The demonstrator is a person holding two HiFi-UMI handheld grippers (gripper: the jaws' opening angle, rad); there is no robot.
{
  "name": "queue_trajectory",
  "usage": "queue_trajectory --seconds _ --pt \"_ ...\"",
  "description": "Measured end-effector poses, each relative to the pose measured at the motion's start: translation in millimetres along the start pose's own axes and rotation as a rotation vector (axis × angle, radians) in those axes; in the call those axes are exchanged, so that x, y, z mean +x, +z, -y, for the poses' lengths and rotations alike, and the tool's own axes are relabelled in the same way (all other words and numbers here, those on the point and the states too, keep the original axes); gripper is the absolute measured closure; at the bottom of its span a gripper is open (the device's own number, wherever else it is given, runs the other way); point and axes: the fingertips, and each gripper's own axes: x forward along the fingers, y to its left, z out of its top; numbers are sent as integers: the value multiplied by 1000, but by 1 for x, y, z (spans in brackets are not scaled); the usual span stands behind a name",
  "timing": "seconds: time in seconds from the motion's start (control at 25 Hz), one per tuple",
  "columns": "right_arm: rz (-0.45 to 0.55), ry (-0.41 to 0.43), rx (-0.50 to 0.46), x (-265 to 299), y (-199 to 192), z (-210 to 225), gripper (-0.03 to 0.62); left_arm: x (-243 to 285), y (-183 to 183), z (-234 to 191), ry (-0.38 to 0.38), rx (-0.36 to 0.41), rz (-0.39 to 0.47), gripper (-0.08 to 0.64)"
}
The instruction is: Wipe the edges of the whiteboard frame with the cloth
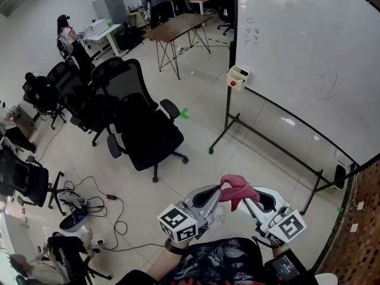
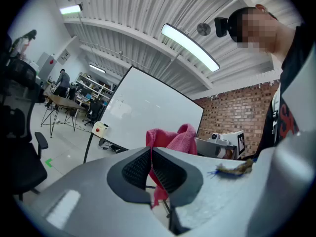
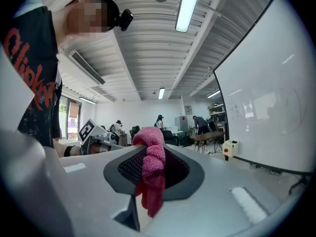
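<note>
A pink cloth (image 1: 237,190) hangs between my two grippers, low in the head view. My left gripper (image 1: 220,187) is shut on a thin edge of the cloth (image 2: 170,137), its jaws pressed together. My right gripper (image 1: 249,200) is shut on a thick bunched fold of the cloth (image 3: 152,157). The whiteboard (image 1: 309,46) stands ahead on the right, with a dark frame (image 1: 285,113) along its lower edge, some way from both grippers. The same whiteboard (image 2: 148,107) shows behind the cloth in the left gripper view, and the whiteboard (image 3: 261,112) also fills the right side of the right gripper view.
A small white box with a red button (image 1: 237,76) hangs at the board's left corner. The board's black stand (image 1: 261,141) runs across the floor. Several black office chairs (image 1: 145,129) crowd the left. Cables (image 1: 101,200) lie on the floor; a brick wall (image 1: 362,230) stands at right.
</note>
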Motion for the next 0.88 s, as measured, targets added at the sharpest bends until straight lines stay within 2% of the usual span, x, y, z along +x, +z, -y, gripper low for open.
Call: queue_trajectory --seconds 0.24,0.4,0.56,0.72,0.88 --pt "13 -6 -51 68 28 75 515 73 44 -76 4 31 -23 555" --pt "23 -46 -89 105 51 130 517 106 82 -120 -5 107 -11 555" --pt "0 -97 -175 155 84 195 517 137 147 -171 -35 228 44 555" --pt "44 -145 -246 213 123 265 517 173 210 -229 -118 320 112 555" --pt "107 -223 -330 281 173 329 517 220 271 -296 -215 392 140 555"
